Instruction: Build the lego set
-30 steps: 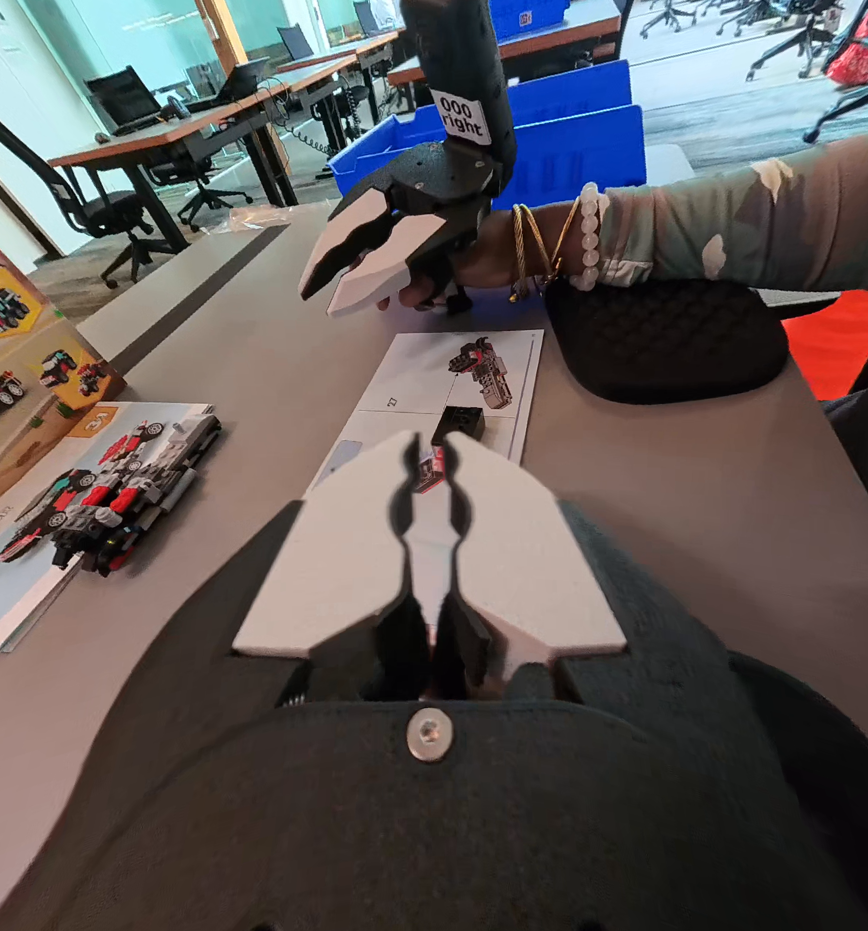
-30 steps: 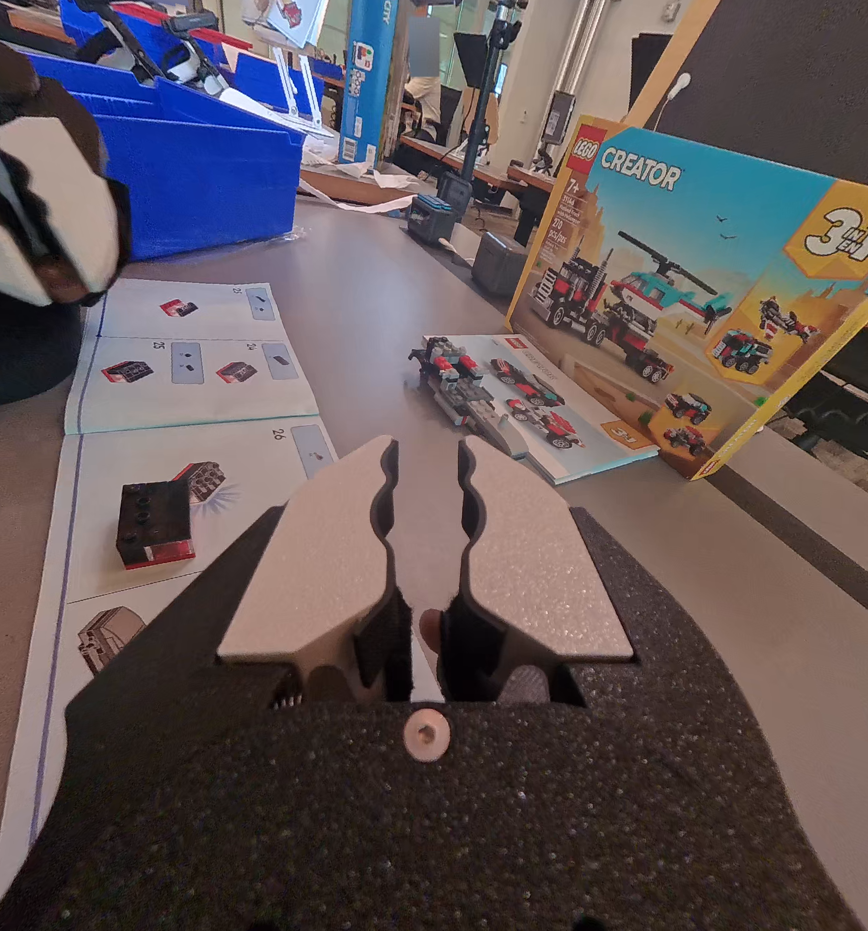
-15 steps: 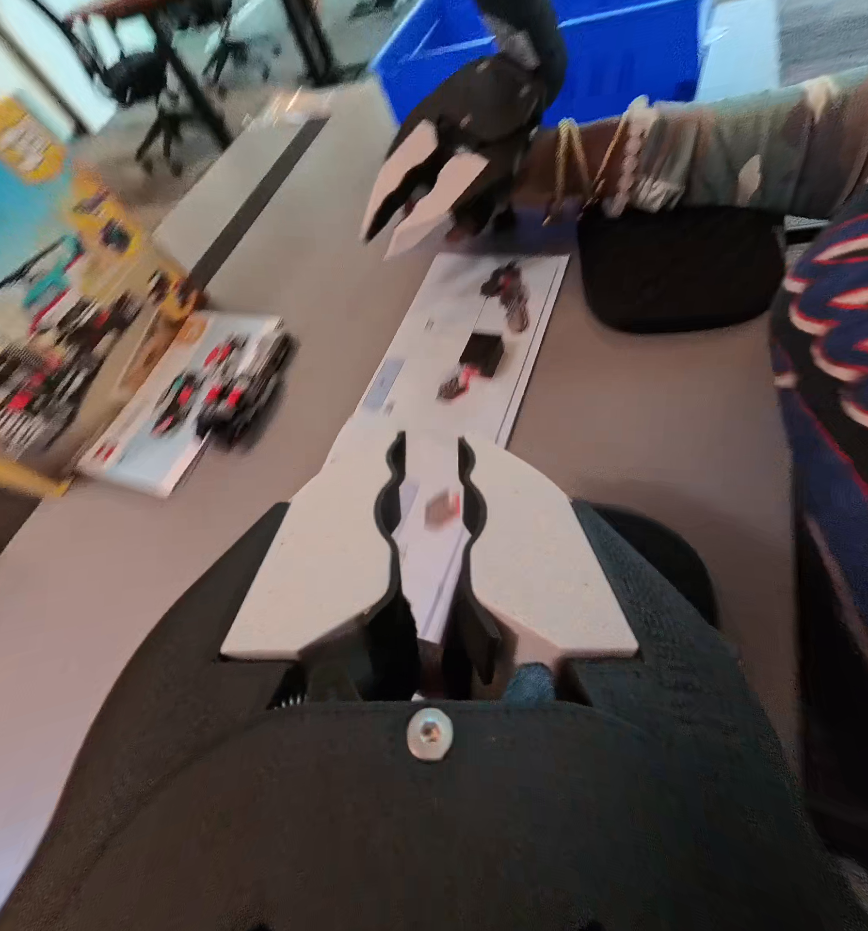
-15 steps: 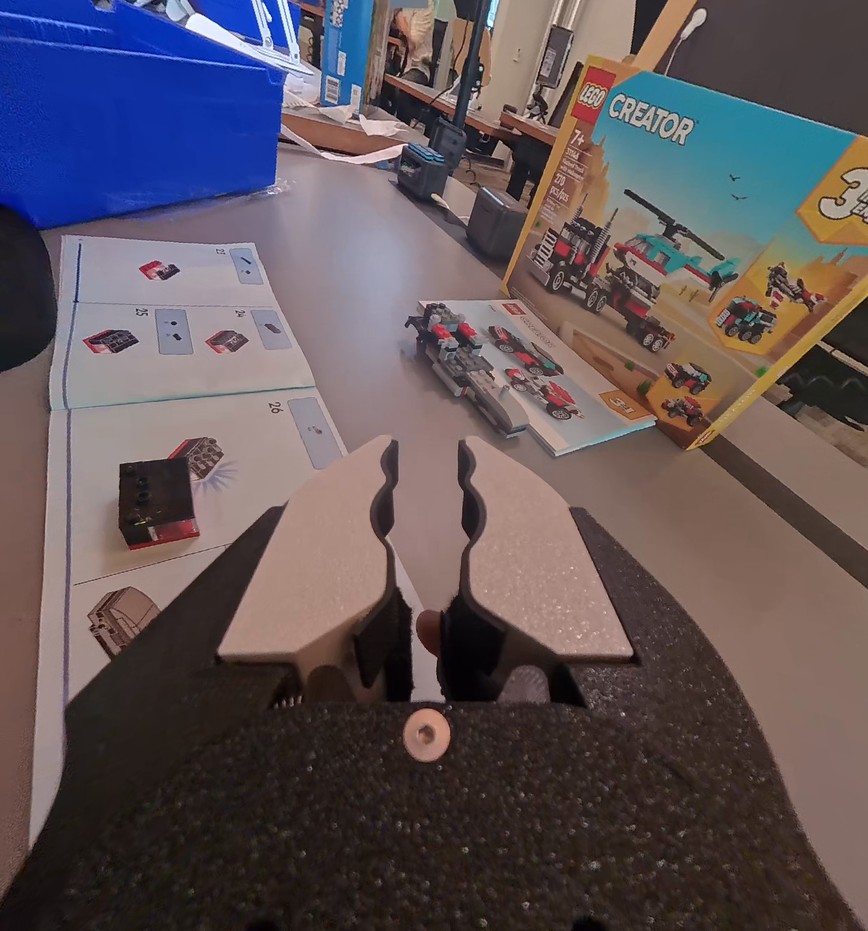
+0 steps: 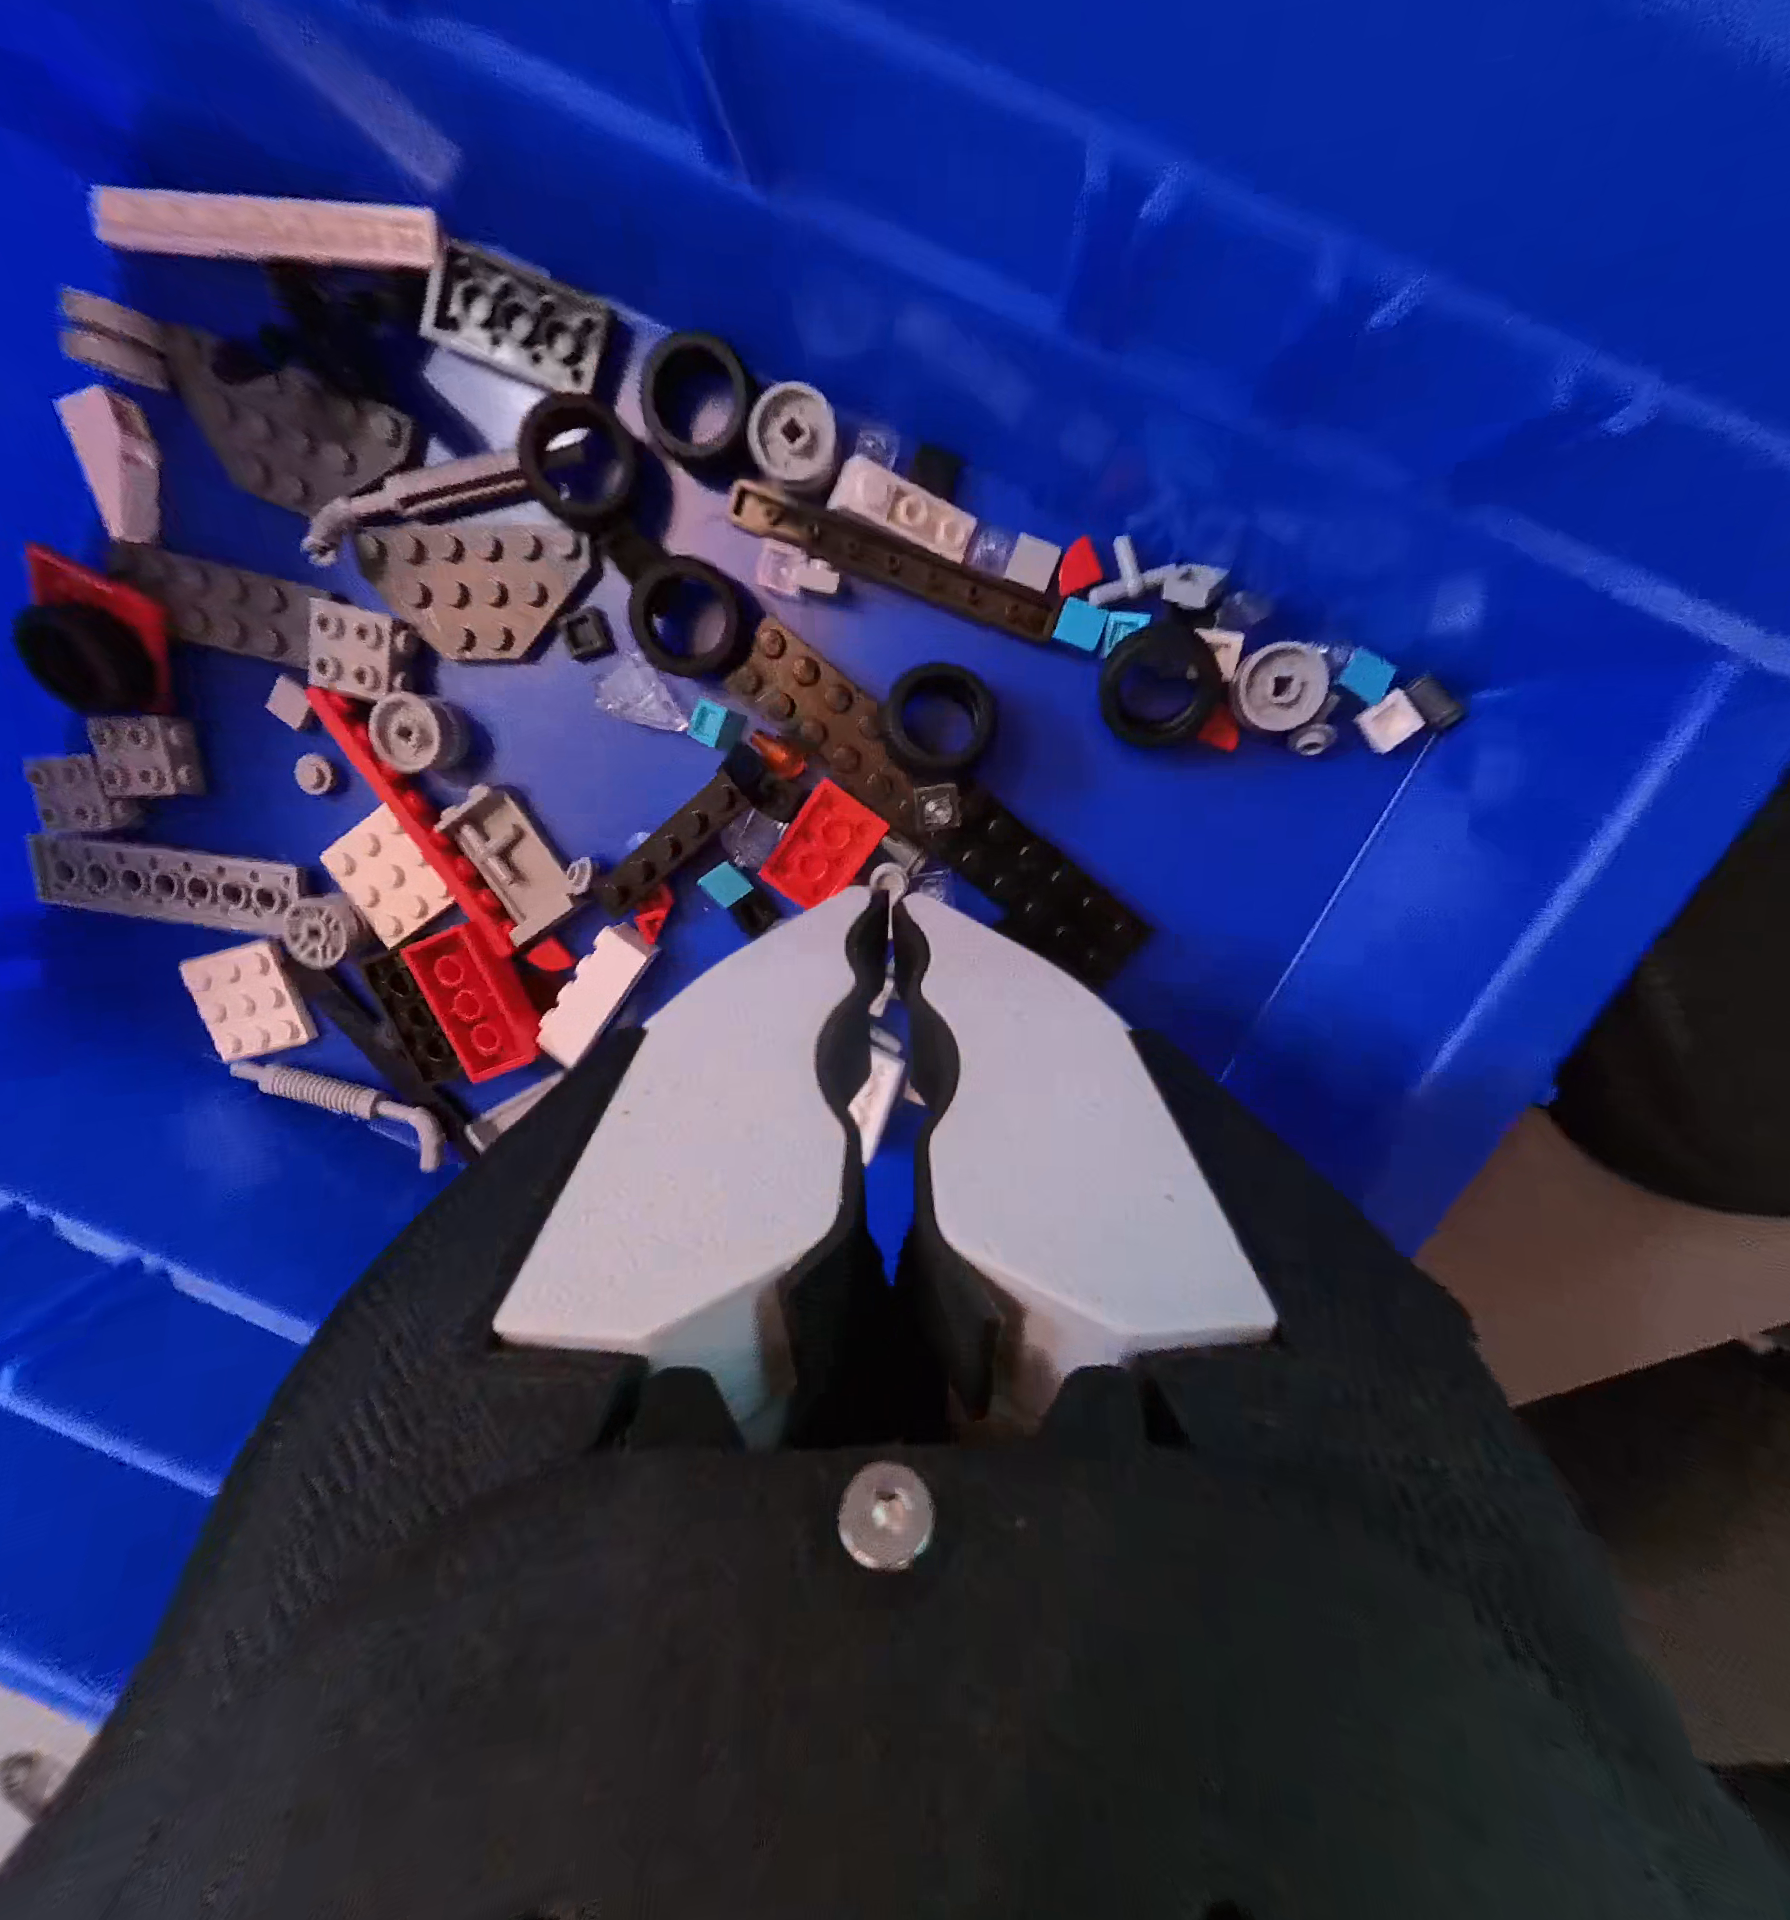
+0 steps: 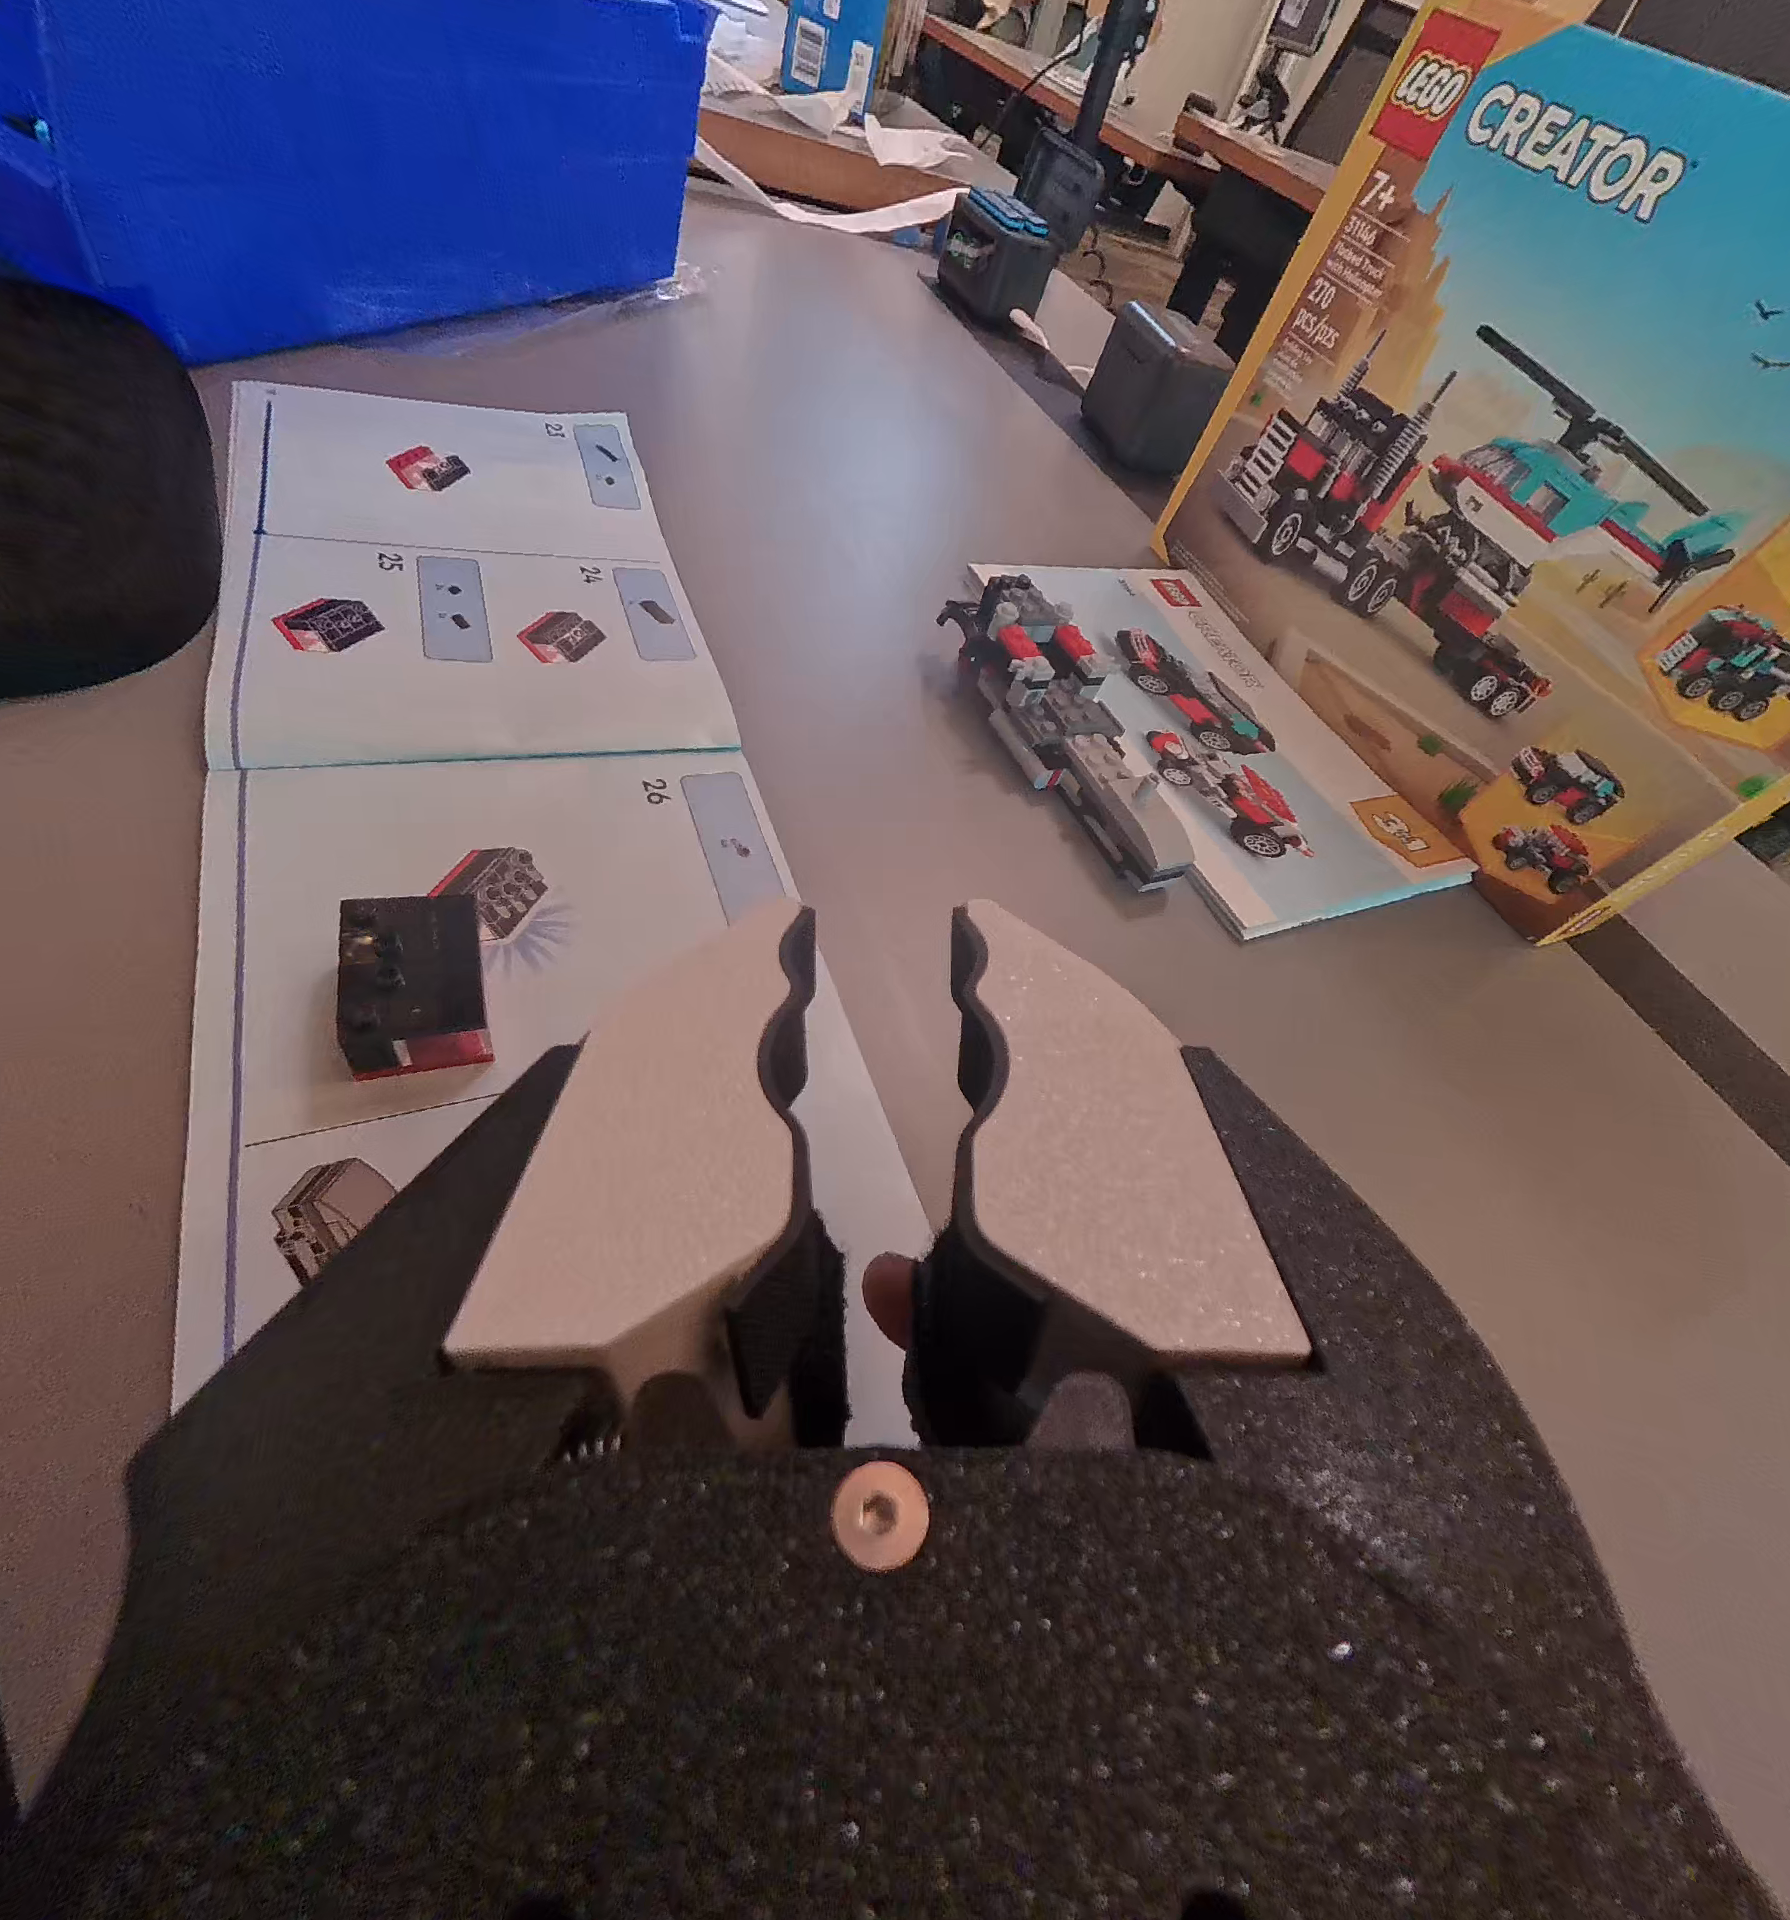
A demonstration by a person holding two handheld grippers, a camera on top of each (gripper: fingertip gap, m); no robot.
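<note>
In the left wrist view my left gripper (image 5: 887, 909) reaches into a blue bin (image 5: 1286, 312) of loose bricks. Its tips are closed on a small light-grey piece (image 5: 889, 881) next to a red plate (image 5: 826, 842). Black tyres (image 5: 685, 617) and grey plates (image 5: 475, 587) lie around. In the right wrist view my right gripper (image 6: 883, 920) is open and empty, low over the table. A black and red block (image 6: 408, 982) sits on the open instruction booklet (image 6: 475, 675) to its left. A grey, red and black chassis build (image 6: 1057, 717) lies ahead to the right.
The set's box (image 6: 1556, 416) stands at the right, behind a second booklet (image 6: 1286, 831). The blue bin (image 6: 351, 156) and a black pad (image 6: 49, 488) are at the far left. Small dark devices (image 6: 1151, 384) sit at the back of the grey table (image 6: 1493, 1247). Tip to tip, the grippers are about 45 cm apart.
My left gripper has swung from above the booklet into the blue bin and closed its tips on a small grey piece. My right gripper has stayed open and moved slightly forward and lower.
</note>
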